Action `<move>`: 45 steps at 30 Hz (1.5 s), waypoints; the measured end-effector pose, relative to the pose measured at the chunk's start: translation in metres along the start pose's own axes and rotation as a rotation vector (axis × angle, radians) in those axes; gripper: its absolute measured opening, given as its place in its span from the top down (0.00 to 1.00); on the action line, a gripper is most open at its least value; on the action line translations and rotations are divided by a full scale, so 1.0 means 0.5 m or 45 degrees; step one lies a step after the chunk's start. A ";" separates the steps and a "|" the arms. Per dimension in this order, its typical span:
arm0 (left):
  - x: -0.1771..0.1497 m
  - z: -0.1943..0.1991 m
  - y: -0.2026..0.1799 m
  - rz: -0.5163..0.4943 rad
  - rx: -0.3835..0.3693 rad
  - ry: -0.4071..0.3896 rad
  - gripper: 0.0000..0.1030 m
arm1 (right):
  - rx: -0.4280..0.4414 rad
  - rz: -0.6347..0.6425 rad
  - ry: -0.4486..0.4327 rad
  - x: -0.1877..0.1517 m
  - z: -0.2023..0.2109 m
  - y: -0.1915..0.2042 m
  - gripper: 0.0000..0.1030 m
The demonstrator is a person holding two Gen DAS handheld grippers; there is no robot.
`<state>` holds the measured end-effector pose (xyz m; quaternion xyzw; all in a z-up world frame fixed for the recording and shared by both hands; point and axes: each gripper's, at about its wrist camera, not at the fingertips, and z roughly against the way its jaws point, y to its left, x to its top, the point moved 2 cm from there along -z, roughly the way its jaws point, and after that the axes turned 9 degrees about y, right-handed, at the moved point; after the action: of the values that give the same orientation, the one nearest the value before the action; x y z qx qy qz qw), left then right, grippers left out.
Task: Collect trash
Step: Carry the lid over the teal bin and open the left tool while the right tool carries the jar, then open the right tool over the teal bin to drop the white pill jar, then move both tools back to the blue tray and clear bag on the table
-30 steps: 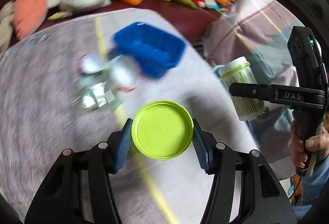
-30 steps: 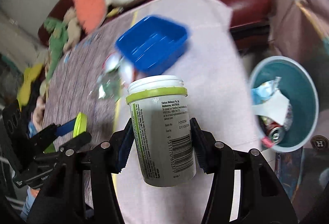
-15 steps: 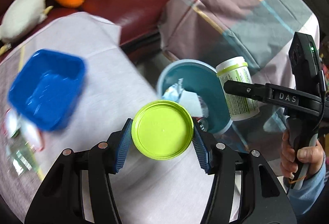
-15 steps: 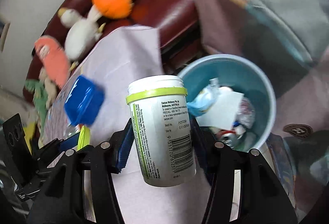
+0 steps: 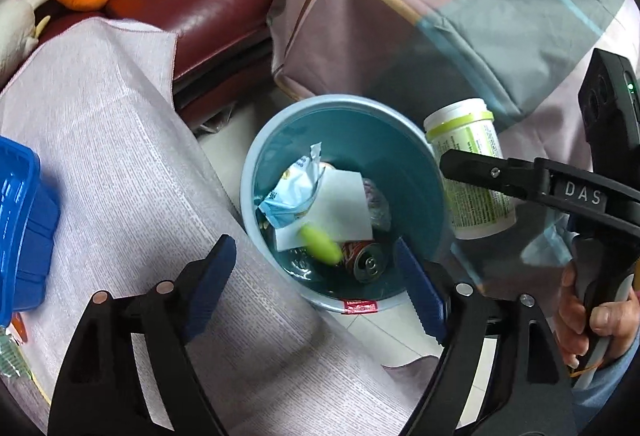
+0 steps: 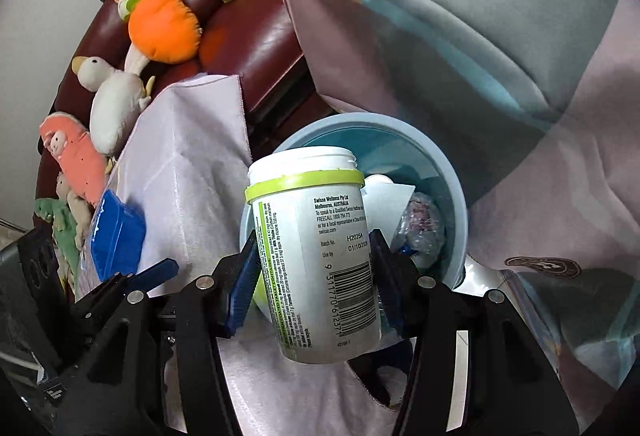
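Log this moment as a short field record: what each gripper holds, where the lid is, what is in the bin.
left gripper: jaws open, empty, above the bin
right gripper: jaws shut on the white plastic supplement bottle with lime-green neck band, uncapped, held over the bin's near edge
lime-green lid: motion-blurred, inside the bin's opening, over the trash
round light-blue trash bin: holds a blue-and-white snack wrapper, white paper sheet, red drink can
blue plastic basket: on the pale cloth-covered table
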<state>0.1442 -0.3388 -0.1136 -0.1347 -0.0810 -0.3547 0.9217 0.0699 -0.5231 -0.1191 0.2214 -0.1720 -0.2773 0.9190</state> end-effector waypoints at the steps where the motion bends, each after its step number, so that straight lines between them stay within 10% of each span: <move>1: -0.001 0.000 0.002 0.004 -0.002 0.003 0.20 | 0.000 0.000 0.004 0.001 -0.002 -0.002 0.50; 26: -0.091 0.070 0.073 0.137 -0.042 -0.059 0.13 | -0.100 0.028 0.032 -0.004 -0.007 0.032 0.29; 45: -0.199 0.198 0.200 0.302 -0.043 -0.207 0.10 | -0.141 0.231 0.074 -0.064 0.010 0.229 0.28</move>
<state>0.1333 -0.1747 -0.0626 -0.1871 -0.1329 -0.2323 0.9452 0.0924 -0.4203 -0.0636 0.1619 -0.1492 -0.1954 0.9557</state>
